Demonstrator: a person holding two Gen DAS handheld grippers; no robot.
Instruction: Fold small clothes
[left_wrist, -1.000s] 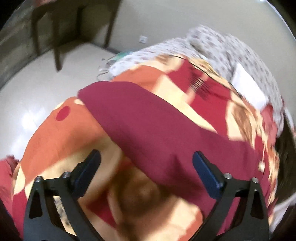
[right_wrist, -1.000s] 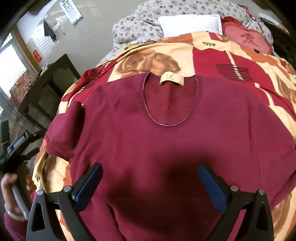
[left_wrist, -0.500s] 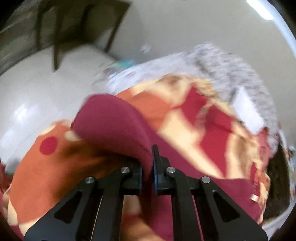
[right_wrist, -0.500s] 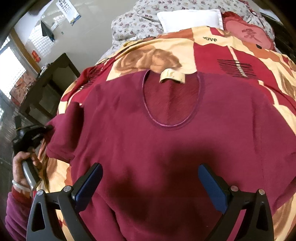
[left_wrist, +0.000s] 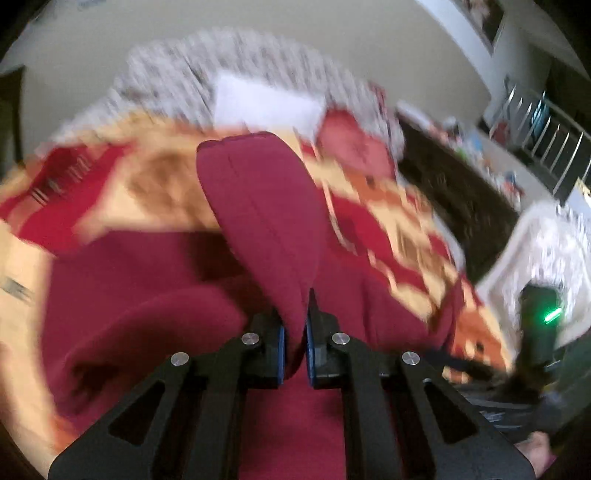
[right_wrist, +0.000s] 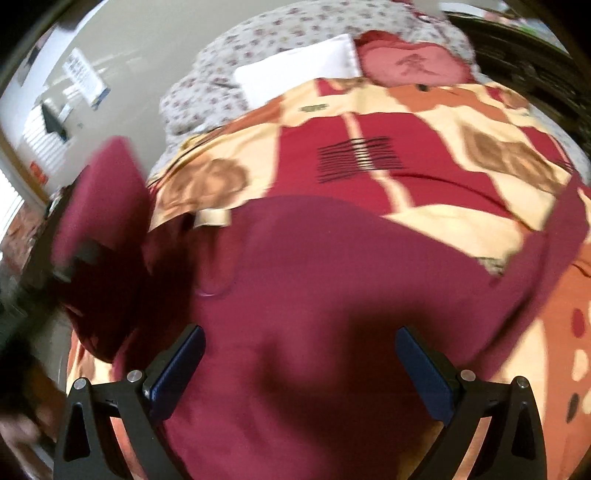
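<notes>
Lying beyond both hand-held grippers, a white pillow (right_wrist: 295, 70) tops the bed's patterned blanket (right_wrist: 406, 122); the left hand-held gripper (left_wrist: 293, 343) pinches the maroon shirt's (right_wrist: 332, 295) sleeve (left_wrist: 258, 221), the right hand-held gripper (right_wrist: 299, 369) spread above its body.

Motion-blurred bedspread (left_wrist: 155, 192), smeared raised sleeve (right_wrist: 99, 206), maroon shirt (right_wrist: 314, 295) hem cut off below

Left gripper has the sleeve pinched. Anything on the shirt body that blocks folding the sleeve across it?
Nothing visible. The left gripper holds the sleeve raised; the shirt lies bare on the blanket, and the open right gripper hovers over its lower part.
</notes>
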